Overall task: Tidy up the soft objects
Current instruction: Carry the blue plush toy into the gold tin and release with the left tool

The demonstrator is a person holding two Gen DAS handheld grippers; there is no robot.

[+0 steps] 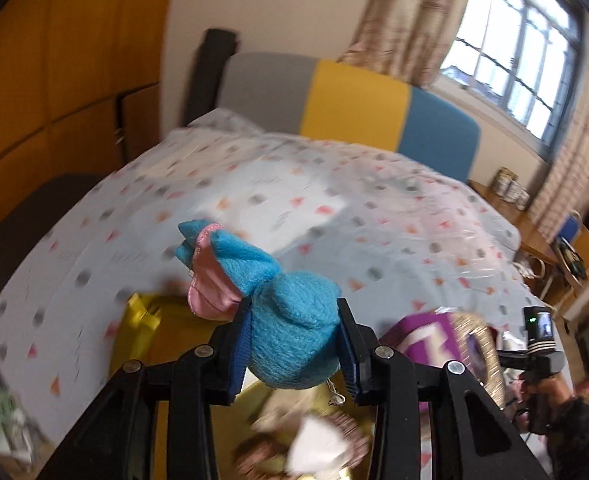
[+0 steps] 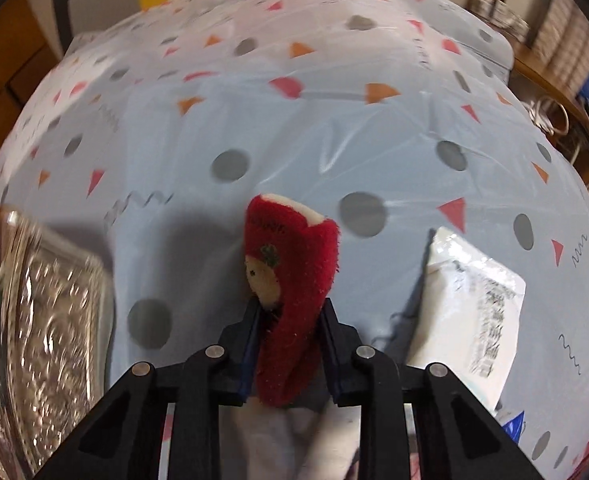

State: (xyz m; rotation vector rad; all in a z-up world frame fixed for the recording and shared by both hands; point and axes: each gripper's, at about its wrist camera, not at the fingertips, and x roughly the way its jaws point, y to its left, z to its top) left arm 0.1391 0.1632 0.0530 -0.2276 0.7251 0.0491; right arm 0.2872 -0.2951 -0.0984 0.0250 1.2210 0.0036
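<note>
Gripped only by their lower ends, the blue toy [image 1: 290, 332] in the left claw [image 1: 294, 354] and red toy [image 2: 290, 300] in the right claw [image 2: 290, 354] risked slipping out.

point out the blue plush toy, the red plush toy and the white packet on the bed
blue plush toy [image 1: 290, 340], left wrist view, fuzzy body between the fingers
red plush toy [image 2: 294, 280], right wrist view, red middle
white packet [image 2: 470, 312], right wrist view, printed face
</note>
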